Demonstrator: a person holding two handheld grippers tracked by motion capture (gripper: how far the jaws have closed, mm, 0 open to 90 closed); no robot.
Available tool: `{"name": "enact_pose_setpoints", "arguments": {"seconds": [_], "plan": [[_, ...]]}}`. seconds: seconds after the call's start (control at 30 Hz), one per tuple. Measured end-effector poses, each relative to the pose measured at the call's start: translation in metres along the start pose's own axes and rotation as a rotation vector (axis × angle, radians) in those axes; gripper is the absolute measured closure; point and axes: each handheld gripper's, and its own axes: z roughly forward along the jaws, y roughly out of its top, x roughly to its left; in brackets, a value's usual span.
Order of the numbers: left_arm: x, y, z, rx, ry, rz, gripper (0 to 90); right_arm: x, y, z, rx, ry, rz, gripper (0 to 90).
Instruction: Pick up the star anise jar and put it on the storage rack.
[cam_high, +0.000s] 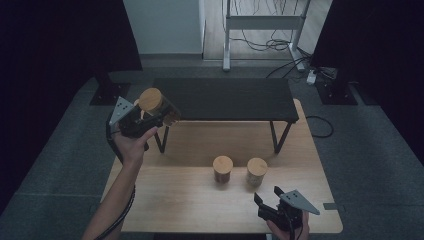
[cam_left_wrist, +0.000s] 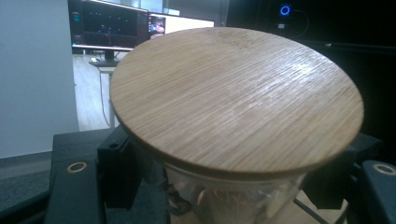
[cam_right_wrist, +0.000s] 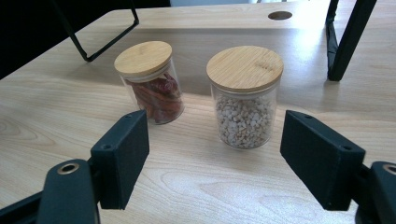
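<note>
My left gripper (cam_high: 145, 119) is raised at the table's left side, near the left end of the black shelf (cam_high: 225, 97), shut on a glass jar with a bamboo lid (cam_high: 156, 106). In the left gripper view that jar's lid (cam_left_wrist: 236, 98) sits close between the black jaws. Two more bamboo-lidded jars stand on the table: one with red dried chillies (cam_high: 222, 169) (cam_right_wrist: 150, 80) and one with pale grains (cam_high: 256, 171) (cam_right_wrist: 244, 94). My right gripper (cam_high: 268, 198) (cam_right_wrist: 219, 156) is open near the front edge, just short of the grain jar.
The wooden table (cam_high: 190, 200) carries the low black shelf on thin legs at its back. A round cable hole (cam_right_wrist: 280, 15) lies in the tabletop beyond the jars. Grey carpet, a desk frame and cables lie behind the table.
</note>
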Motion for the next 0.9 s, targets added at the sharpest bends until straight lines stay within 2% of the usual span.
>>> {"name": "enact_pose_setpoints", "arguments": {"seconds": [0.4, 0.53, 0.9], "plan": [[0.009, 0.007, 0.031, 0.021, 0.019, 0.0, 27.4, -0.002, -0.001, 0.001, 0.005, 0.002, 0.006, 24.1], [0.011, 0.009, 0.042, 0.027, 0.023, -0.016, 27.4, -0.002, -0.001, 0.001, 0.009, 0.003, 0.009, 24.1], [0.015, 0.018, 0.061, 0.051, 0.038, -0.009, 27.4, -0.001, -0.001, 0.0, 0.008, 0.003, 0.006, 24.1]]}}
